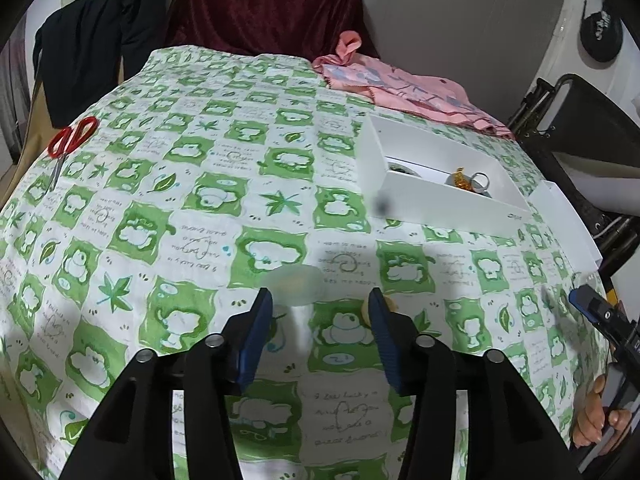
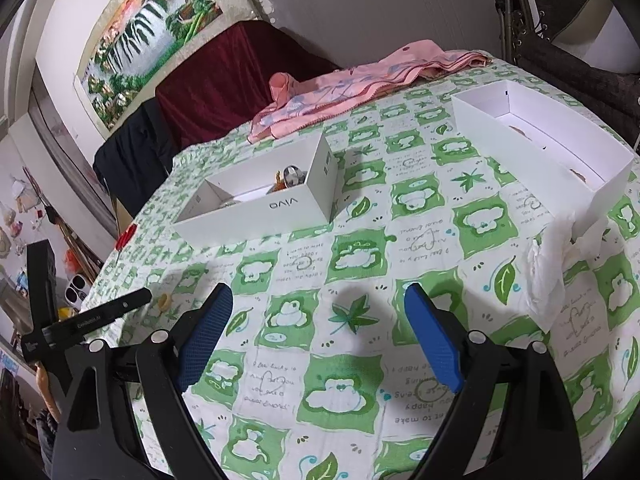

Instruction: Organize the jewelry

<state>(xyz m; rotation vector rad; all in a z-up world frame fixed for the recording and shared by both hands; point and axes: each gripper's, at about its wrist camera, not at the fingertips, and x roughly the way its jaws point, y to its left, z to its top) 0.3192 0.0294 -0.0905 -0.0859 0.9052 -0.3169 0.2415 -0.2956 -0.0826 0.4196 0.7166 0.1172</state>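
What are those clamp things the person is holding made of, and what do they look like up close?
Each tool, left tool and right tool, has two black plastic arms with round silver pins at the joints, tipped by flat blue textured pads. Seen from the side, the left one is a black bar with small white lettering, too small to read.

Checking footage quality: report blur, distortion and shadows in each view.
Left wrist view: a translucent blurred smear above the left hand-held gripper, a dark smudge on the white box, fisheye bending. Right wrist view: sharp, soft finger shadows on the tablecloth.
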